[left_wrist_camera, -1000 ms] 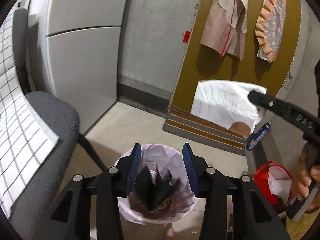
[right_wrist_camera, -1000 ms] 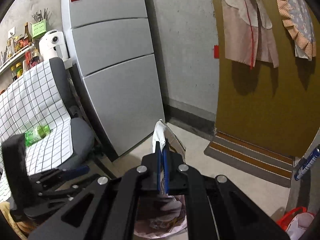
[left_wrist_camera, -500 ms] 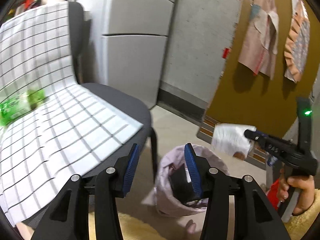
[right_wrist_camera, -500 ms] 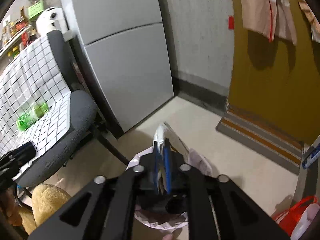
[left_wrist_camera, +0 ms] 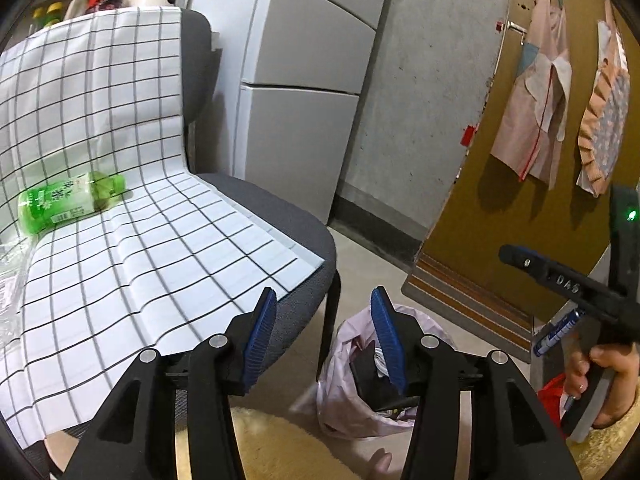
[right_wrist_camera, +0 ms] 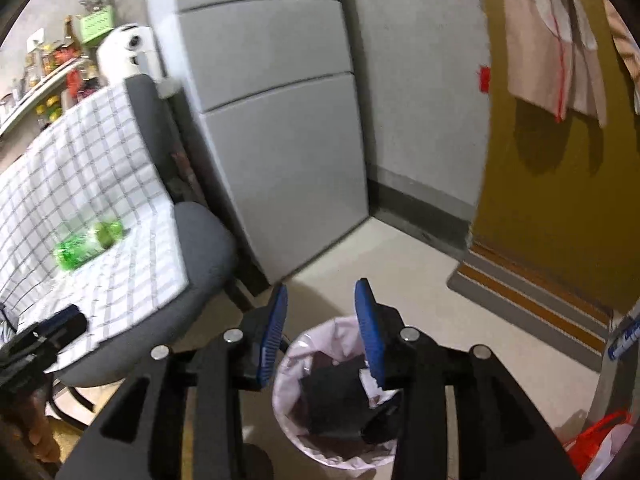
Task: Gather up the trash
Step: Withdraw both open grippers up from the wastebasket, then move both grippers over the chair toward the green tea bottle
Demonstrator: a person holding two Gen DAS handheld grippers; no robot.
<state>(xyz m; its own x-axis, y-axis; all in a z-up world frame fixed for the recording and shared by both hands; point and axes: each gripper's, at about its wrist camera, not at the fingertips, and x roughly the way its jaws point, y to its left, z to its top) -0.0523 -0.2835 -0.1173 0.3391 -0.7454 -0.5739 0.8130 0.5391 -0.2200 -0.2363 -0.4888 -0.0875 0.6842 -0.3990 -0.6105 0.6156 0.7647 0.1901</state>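
Note:
A bin lined with a pale pink bag (right_wrist_camera: 320, 392) stands on the floor and holds black and white trash (right_wrist_camera: 372, 386); it also shows in the left wrist view (left_wrist_camera: 352, 384). My right gripper (right_wrist_camera: 322, 330) is open and empty right above the bin. My left gripper (left_wrist_camera: 324, 340) is open and empty, between the chair and the bin. A green plastic bottle (left_wrist_camera: 70, 202) lies on the checked cloth on the chair; it also shows in the right wrist view (right_wrist_camera: 86, 245). The right gripper's body (left_wrist_camera: 560, 280) shows at the right of the left wrist view.
A grey chair (left_wrist_camera: 280, 220) draped with a white checked cloth (left_wrist_camera: 120, 240) stands left of the bin. A grey fridge (right_wrist_camera: 272, 120) and a concrete wall are behind. A yellow door with hanging clothes (left_wrist_camera: 532, 128) is at the right. A red bag (right_wrist_camera: 600, 436) lies on the floor.
My right gripper has opened and let the white paper drop into the bin. My left gripper has swung left and up towards the chair and the green bottle.

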